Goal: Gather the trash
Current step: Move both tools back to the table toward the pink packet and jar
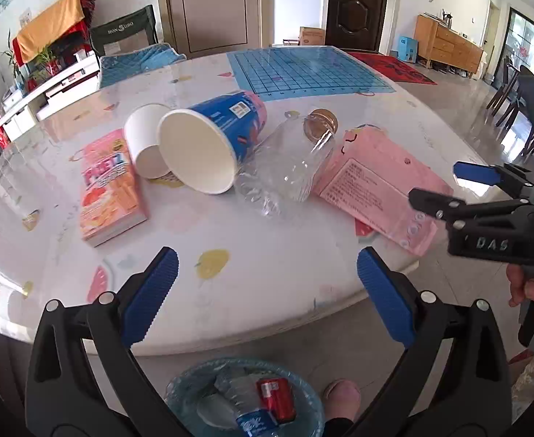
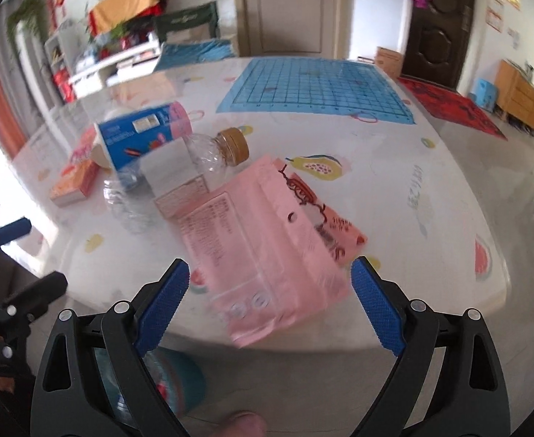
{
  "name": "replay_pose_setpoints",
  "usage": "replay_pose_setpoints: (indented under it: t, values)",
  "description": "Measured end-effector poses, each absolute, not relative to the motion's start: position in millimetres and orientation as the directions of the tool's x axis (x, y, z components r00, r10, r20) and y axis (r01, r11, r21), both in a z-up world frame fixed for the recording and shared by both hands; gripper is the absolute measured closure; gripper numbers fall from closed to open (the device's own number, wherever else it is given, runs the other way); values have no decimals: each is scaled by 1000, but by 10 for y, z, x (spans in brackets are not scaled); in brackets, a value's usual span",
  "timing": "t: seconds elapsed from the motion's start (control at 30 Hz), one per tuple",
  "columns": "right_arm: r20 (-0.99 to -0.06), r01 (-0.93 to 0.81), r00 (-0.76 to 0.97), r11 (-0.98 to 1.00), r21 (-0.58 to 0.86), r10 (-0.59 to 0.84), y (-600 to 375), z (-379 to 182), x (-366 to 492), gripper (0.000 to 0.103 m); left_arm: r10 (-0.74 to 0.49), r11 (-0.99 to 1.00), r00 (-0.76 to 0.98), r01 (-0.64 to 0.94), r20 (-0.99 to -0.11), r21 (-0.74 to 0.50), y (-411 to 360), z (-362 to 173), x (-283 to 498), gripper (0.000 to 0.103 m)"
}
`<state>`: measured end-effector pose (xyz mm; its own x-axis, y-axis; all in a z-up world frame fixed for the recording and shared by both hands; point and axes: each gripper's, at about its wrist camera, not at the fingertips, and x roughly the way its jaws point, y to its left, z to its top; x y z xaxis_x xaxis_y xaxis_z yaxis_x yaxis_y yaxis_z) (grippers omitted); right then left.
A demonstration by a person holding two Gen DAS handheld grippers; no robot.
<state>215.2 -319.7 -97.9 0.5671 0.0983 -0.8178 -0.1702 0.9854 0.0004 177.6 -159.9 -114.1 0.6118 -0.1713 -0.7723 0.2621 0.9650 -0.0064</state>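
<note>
Landmark: clear bottle (image 1: pixel 288 167), one — lying on the table (image 1: pixel 267 291), gold cap away from the near edge.
Snack box (image 1: pixel 108 185): one, far left of the bottle.
Paper cups: two — small white (image 1: pixel 146 145), large blue (image 1: pixel 208 145), tipped, left of the bottle.
Pink pouch (image 1: pixel 376 185): one, just right.
Bin (image 1: pixel 243 398): one, below the table edge.
Left gripper (image 1: pixel 267 291): apart, empty.
Right gripper (image 2: pixel 270 302): apart, empty, over the pouch.
</note>
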Motion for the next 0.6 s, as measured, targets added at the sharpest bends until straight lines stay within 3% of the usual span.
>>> replay_pose_setpoints:
  t: [0.37,0.5,0.6]
  values:
    - [-839,-241,537,969,-52,88,-3086,-1348,2493,16,-149,971,608,240,-780,2,-1621,-1258,2029,7]
    - [-835,-228,540,973,-23,106,-3120,-1394,2475,40,-149,974,611,228,-777,-7,-1601,-1263,2029,7]
    - [-835,-179,537,984,22,117,-3242,-1401,2478,69,-153,974,615,228,-774,-11,-1613,-1255,2011,7]
